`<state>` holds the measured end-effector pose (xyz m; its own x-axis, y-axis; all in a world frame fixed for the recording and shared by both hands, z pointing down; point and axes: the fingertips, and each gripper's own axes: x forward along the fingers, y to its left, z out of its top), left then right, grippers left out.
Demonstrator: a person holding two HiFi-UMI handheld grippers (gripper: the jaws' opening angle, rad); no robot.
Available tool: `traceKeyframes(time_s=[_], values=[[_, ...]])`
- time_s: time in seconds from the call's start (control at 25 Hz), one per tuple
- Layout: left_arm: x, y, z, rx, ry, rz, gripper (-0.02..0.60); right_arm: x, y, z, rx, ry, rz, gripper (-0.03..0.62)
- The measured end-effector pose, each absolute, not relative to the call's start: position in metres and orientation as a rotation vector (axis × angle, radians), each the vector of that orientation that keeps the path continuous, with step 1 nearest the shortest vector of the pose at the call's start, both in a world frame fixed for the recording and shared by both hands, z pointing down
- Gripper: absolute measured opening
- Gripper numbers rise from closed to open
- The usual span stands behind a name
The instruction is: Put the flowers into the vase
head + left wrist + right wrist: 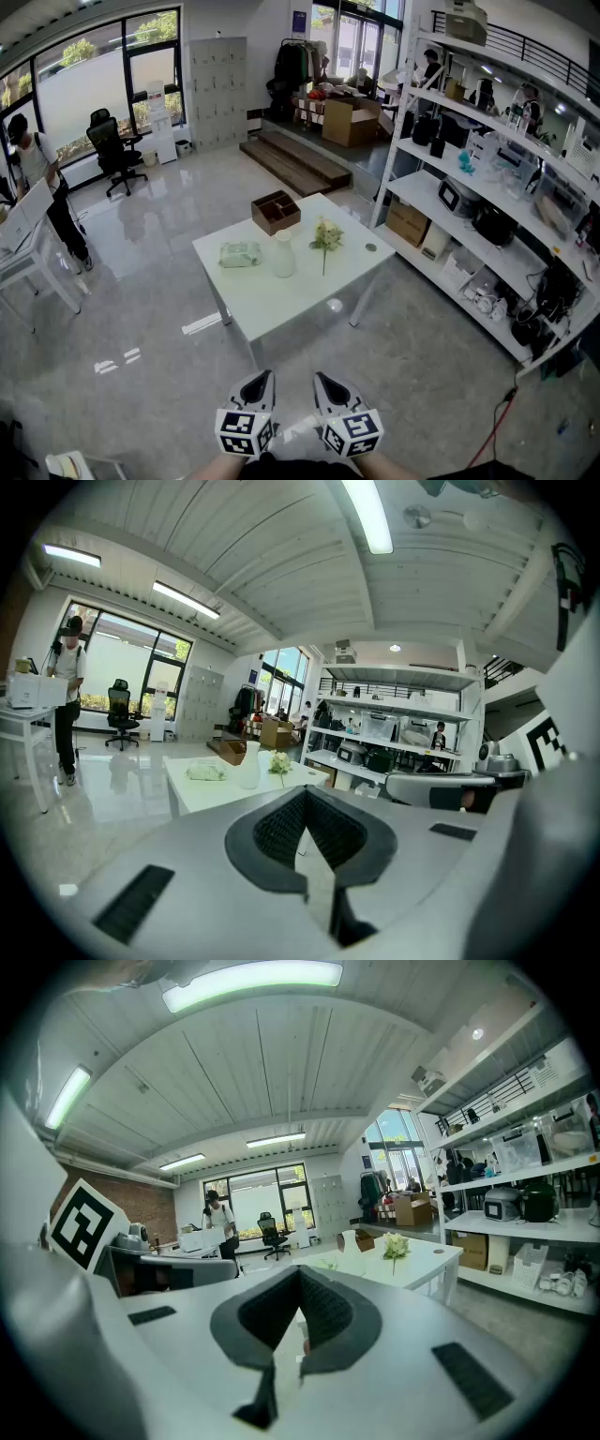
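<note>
- Head view: the task has not begun. Both tools sit at the near edge, well short of the white table (281, 305). The left gripper (263, 377) and the right gripper (322, 379) hang side by side and carry nothing. On the table, the flowers (326, 234) are just right of the white vase (283, 255). A wooden box (276, 212) lies beyond them at the far edge.
- Left gripper view: the jaws are pressed together with nothing between them. Far ahead, the flowers (280, 761) seem to stand upright, blossoms up and stem running straight down to the tabletop. The long axis looks vertical. I can't make out what props them up.
- Right gripper view: these jaws are closed too, and empty. The flowers (396, 1243) again look upright, right of the vase (352, 1240), whose mouth faces up.
- Next, I'd judge, the person must walk up to the table, part one pair of jaws and pinch the thin stem low down. The stem can then drop end-first into the narrow mouth.
</note>
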<state>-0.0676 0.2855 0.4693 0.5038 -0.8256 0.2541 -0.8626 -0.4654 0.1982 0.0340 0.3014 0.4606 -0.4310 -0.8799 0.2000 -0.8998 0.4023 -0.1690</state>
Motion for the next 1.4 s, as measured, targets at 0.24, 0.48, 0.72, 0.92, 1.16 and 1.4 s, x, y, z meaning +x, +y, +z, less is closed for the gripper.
traceKeyframes(time_s=[0.24,0.48,0.72,0.92,1.16,1.4], values=[[-0.072,0.28,0.468,2.451,-1.428,0.162,0.003,0.033,0.296,0.461,1.635,-2.565,0.372,0.0],[-0.075,0.281,0.468,2.447,-1.423,0.157,0.003,0.027,0.297,0.46,1.62,-2.583,0.41,0.0],[-0.082,0.277,0.472,2.44,-1.416,0.149,0.003,0.022,0.293,0.462,1.618,-2.592,0.445,0.0],[-0.1,0.269,0.475,2.43,-1.415,0.127,0.003,0.011,0.285,0.465,1.635,-2.571,0.439,0.001],[-0.128,0.259,0.486,2.415,-1.406,0.124,0.003,-0.01,0.273,0.47,1.655,-2.549,0.438,0.001],[-0.141,0.244,0.492,2.415,-1.38,0.125,0.003,-0.023,0.26,0.473,1.671,-2.528,0.447,0.001]])
